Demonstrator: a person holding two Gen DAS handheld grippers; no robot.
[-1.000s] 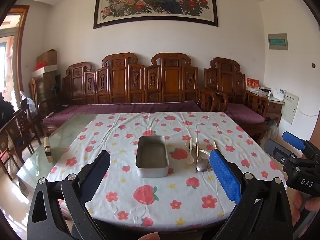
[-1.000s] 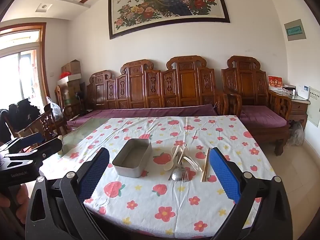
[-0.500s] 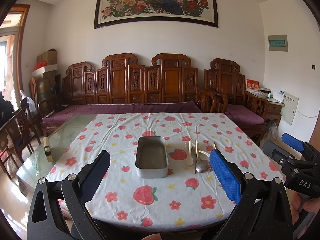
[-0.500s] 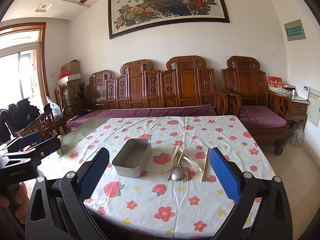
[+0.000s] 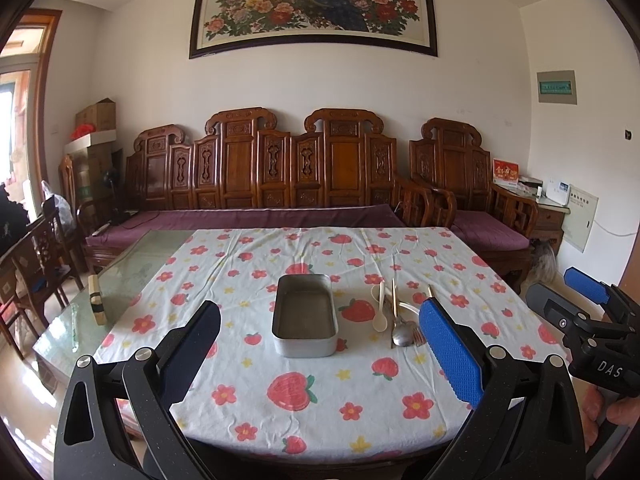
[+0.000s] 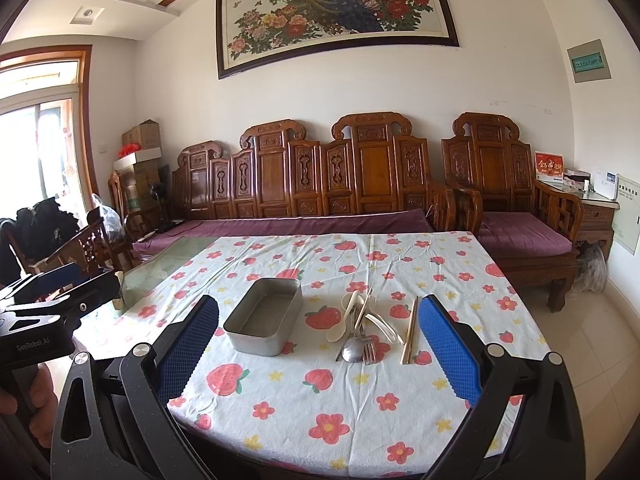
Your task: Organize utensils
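An empty rectangular metal tin (image 5: 305,315) (image 6: 265,320) sits mid-table on the strawberry-print cloth (image 5: 320,392). Right of it lies a loose pile of utensils: a cream plastic spoon (image 5: 379,312) (image 6: 344,320), a metal spoon (image 5: 402,334) (image 6: 352,351), a metal fork (image 6: 369,350) and wooden chopsticks (image 6: 411,335). My left gripper (image 5: 320,356) hangs open above the table's near edge, in front of the tin. My right gripper (image 6: 318,354) is open too, held short of the utensil pile. Each gripper shows at the side of the other's view, with nothing between its fingers.
Bare glass tabletop (image 5: 120,280) lies left of the cloth, with a small wooden block (image 5: 96,299) on it. A carved wooden sofa with purple cushions (image 5: 260,216) stands behind the table. Wooden chairs (image 5: 36,264) are at the left, a side table (image 6: 592,200) at the right.
Both grippers stay open with almost no movement; the views shift only slightly. Nothing on the table has moved.
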